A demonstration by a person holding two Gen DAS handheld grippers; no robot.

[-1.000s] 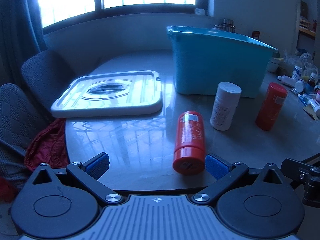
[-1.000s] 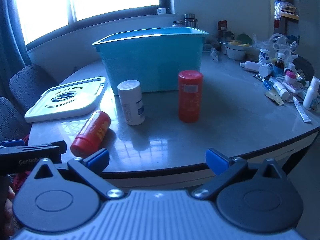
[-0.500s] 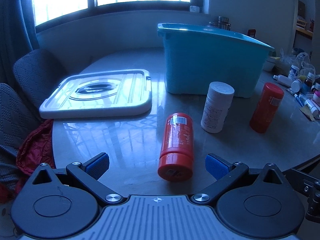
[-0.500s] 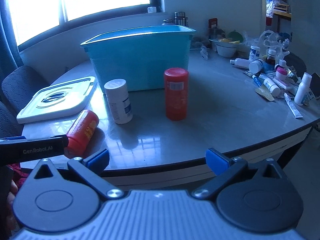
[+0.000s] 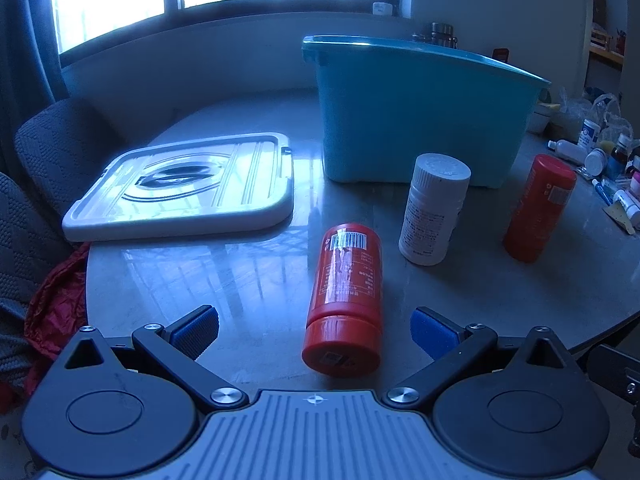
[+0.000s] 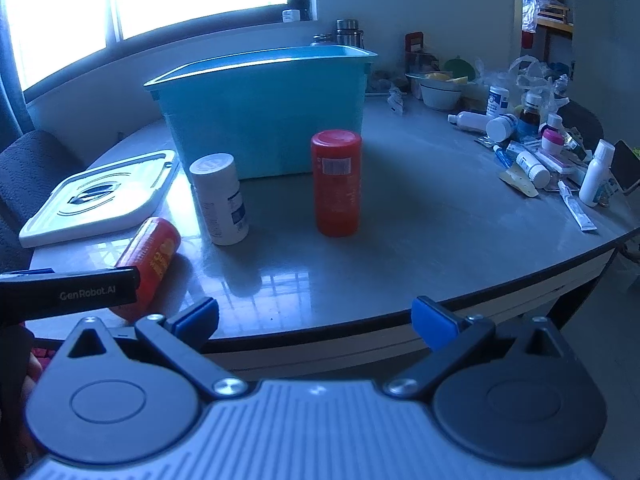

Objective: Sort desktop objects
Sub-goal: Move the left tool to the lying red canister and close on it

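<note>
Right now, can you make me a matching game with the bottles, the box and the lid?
Things:
1. lying red bottle
2. white bottle
3. teal bin
4. white lid

States:
A. flat on the table, left of the bin
B. standing with its top open
C. on its side between the open fingers of the left hand-held gripper
D. upright, cap on

Pairs: 1-C, 2-D, 3-B, 4-A

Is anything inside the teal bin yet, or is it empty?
Cannot tell. Both wrist views show only the teal bin's outer walls and rim; its interior is hidden. Its white lid lies off, flat on the table beside it.
</note>
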